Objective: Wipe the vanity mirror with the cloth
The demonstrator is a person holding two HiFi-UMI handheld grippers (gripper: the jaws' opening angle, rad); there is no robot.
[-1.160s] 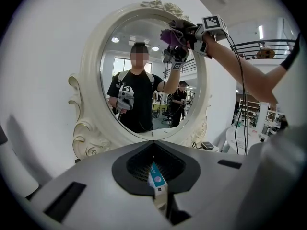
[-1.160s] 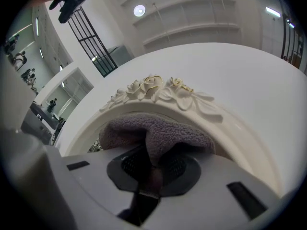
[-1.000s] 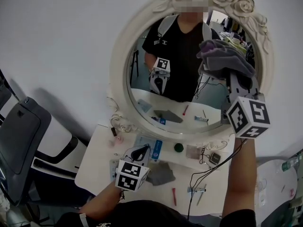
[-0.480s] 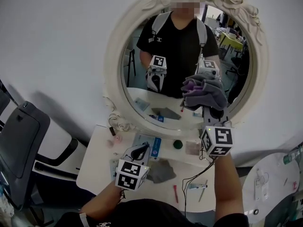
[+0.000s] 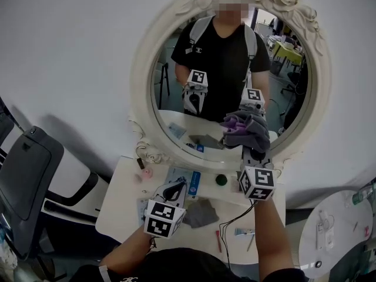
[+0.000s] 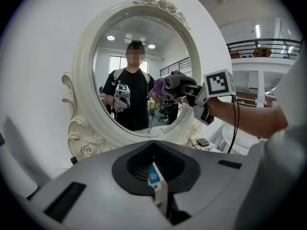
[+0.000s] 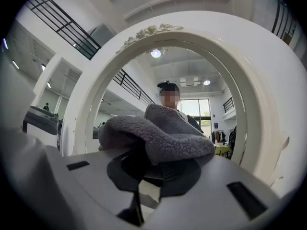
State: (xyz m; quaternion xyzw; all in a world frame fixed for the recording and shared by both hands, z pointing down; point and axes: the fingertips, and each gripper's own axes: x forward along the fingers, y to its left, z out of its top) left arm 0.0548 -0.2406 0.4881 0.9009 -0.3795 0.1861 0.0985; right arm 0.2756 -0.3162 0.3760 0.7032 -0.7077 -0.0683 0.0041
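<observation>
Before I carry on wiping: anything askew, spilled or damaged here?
Nothing stands out. The grey cloth is bunched in the right gripper at the lower right of the mirror; a spare cloth lies on the table; nothing looks spilled or broken.

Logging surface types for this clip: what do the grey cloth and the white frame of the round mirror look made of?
Grey fuzzy cloth: looks like soft fleece or microfibre, matte, with a nubby pile. White ornate mirror frame: smooth, faintly glossy, with moulded roses and scrolls; painted resin, plastic or wood, cannot tell which.
</observation>
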